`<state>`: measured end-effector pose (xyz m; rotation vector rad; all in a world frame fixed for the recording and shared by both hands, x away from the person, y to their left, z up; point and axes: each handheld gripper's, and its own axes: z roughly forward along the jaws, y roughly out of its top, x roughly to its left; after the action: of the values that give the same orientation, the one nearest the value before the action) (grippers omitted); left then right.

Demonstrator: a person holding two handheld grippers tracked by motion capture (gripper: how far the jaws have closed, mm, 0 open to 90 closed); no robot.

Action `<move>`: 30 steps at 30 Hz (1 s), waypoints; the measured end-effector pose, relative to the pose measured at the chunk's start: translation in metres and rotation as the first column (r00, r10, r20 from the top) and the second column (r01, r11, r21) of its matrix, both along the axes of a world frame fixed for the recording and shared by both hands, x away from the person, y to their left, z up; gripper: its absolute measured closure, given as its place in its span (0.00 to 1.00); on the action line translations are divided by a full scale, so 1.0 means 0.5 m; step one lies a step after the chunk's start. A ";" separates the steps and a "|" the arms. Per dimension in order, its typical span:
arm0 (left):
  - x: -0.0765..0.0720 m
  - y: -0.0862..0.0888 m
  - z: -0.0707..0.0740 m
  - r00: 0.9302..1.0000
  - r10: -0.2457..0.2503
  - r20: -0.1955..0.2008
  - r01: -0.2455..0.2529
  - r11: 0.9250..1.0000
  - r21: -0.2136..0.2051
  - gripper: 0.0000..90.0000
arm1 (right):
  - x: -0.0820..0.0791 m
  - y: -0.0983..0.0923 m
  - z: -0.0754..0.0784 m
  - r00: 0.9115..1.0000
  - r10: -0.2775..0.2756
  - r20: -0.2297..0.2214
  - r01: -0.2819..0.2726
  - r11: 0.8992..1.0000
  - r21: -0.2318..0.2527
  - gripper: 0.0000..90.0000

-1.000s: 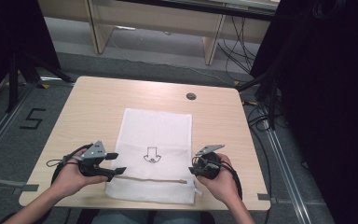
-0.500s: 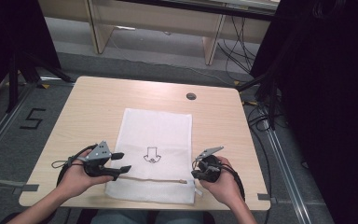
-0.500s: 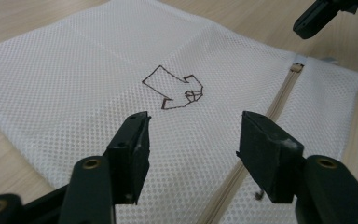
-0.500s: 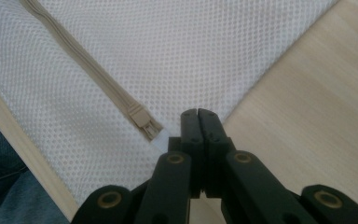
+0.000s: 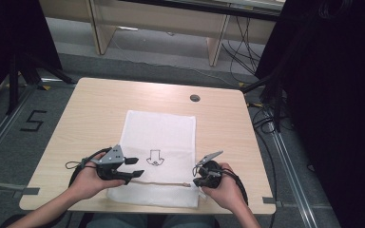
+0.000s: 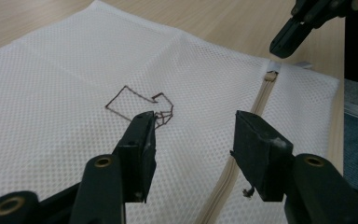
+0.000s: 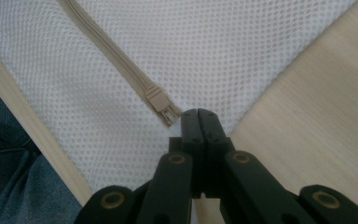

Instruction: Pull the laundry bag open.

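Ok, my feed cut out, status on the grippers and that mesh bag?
Left gripper open, jaws just closing, over the mesh bag. Right gripper shut at the zipper end. Nothing in the way.

A mesh bag (image 5: 159, 156) lies flat on the table (image 5: 100, 109), in the lower middle of the high view, its near edge close to the table's bottom edge. An arrow mark (image 5: 154, 157) sits at the centre of the bag. Below the mark, a zipper (image 5: 161, 183) runs left to right across the bag's lower part. The left gripper (image 5: 134, 167) lies over the bag's lower left part, at the zipper's left end. The right gripper (image 5: 196, 180) sits at the bag's lower right edge, at the zipper's right end. A round hole (image 5: 195, 98) lies in the table above the bag's upper right corner. Beneath the table's bottom edge are the person's legs (image 7: 14, 186).
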<state>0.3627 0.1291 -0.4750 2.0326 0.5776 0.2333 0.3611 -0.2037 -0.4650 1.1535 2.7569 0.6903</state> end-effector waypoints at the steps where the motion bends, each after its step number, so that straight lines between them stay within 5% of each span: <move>1: 0.000 -0.008 0.000 1.000 -0.006 -0.002 0.006 1.000 0.000 0.55 | 0.001 0.000 -0.003 1.000 -0.004 -0.016 0.004 1.000 -0.004 1.00; 3: 0.001 -0.020 0.000 1.000 -0.018 -0.006 0.018 1.000 0.008 0.55 | 0.000 0.000 -0.005 0.998 -0.035 -0.047 0.035 0.999 -0.014 1.00; 4: 0.002 -0.025 -0.001 1.000 -0.030 -0.006 0.030 0.999 0.013 0.55 | 0.005 -0.002 -0.009 1.000 0.009 -0.026 -0.009 1.000 -0.002 1.00; 14: 0.016 -0.072 -0.010 0.997 -0.079 -0.020 0.080 0.996 0.031 0.55 | 0.005 -0.002 -0.014 0.999 -0.008 -0.044 0.010 0.999 0.048 1.00; 22: 0.023 -0.108 -0.017 0.995 -0.100 -0.026 0.101 0.994 0.035 0.55 | 0.002 0.002 -0.009 0.997 -0.067 -0.046 0.068 0.997 0.024 1.00; 25: 0.025 -0.124 -0.018 0.993 -0.114 -0.022 0.115 0.992 0.050 0.55 | 0.003 0.004 -0.014 0.999 -0.034 -0.011 0.034 0.999 0.009 1.00; 30: 0.026 -0.150 -0.019 0.988 -0.151 -0.026 0.152 0.987 0.045 0.55 | 0.004 0.002 -0.028 0.998 -0.040 -0.053 0.040 0.999 -0.003 1.00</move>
<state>0.3759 0.0541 -0.4845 2.1155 0.4326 0.1347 0.3632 -0.2026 -0.4791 1.2406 2.7680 0.6628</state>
